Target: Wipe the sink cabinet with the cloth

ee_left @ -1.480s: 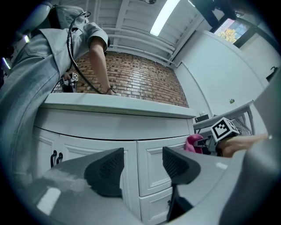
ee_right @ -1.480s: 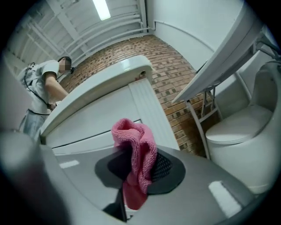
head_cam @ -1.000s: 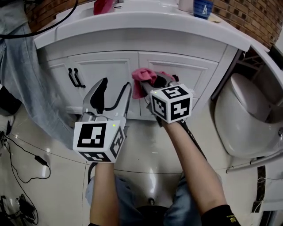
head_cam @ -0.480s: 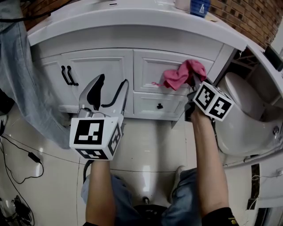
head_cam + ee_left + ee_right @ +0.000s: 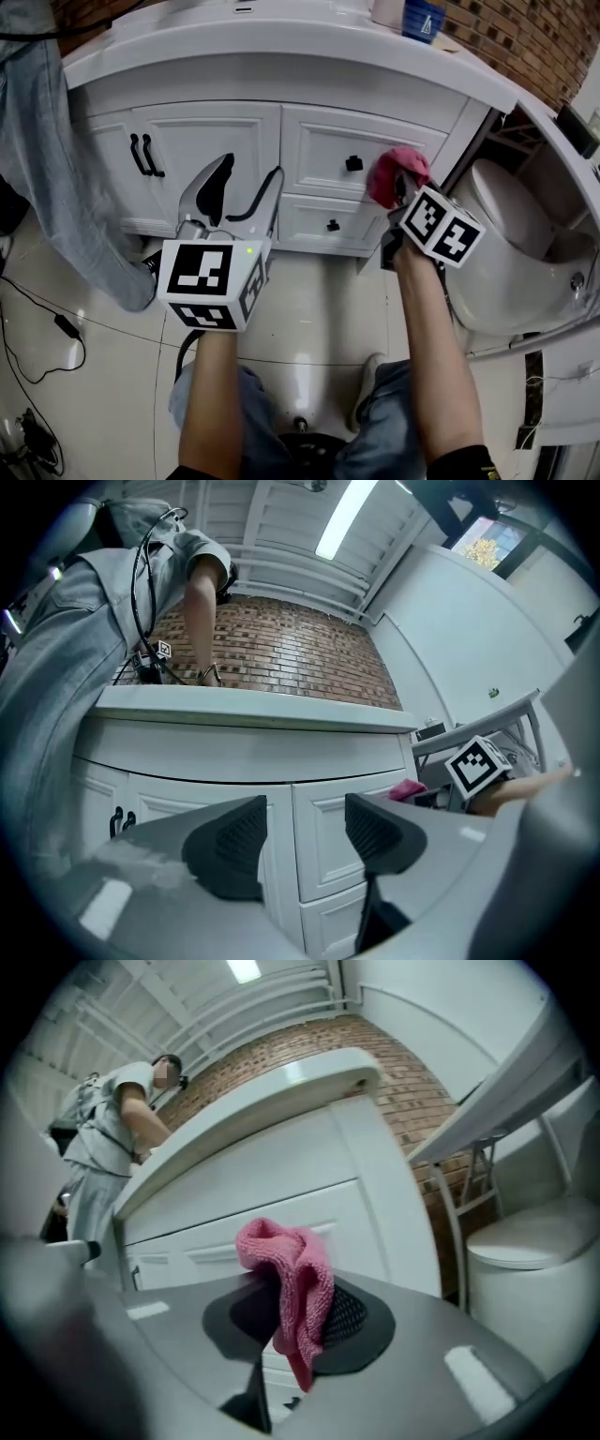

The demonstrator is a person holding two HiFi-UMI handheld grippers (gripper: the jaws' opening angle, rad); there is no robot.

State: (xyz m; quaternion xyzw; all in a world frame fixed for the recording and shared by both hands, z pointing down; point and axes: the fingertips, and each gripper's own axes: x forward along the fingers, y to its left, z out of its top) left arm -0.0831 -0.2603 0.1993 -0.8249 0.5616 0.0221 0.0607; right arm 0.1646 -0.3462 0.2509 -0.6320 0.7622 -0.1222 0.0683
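Observation:
The white sink cabinet fills the upper head view, with doors on the left and drawers on the right. My right gripper is shut on a pink cloth, held against the right end of the upper drawer front, just right of its black knob. Seen from the right gripper view, the pink cloth hangs pinched between the jaws before the cabinet face. My left gripper is open and empty, held in front of the cabinet near the door-drawer seam. Both pads frame the cabinet.
A toilet stands close on the right. Grey cloth hangs at the left beside the black door handles. Black cables lie on the tiled floor. A person stands by the counter.
My right gripper with the pink cloth first swept right along the upper drawer, then moved slightly down and left to beside the knob. The left gripper has stayed open and almost still.

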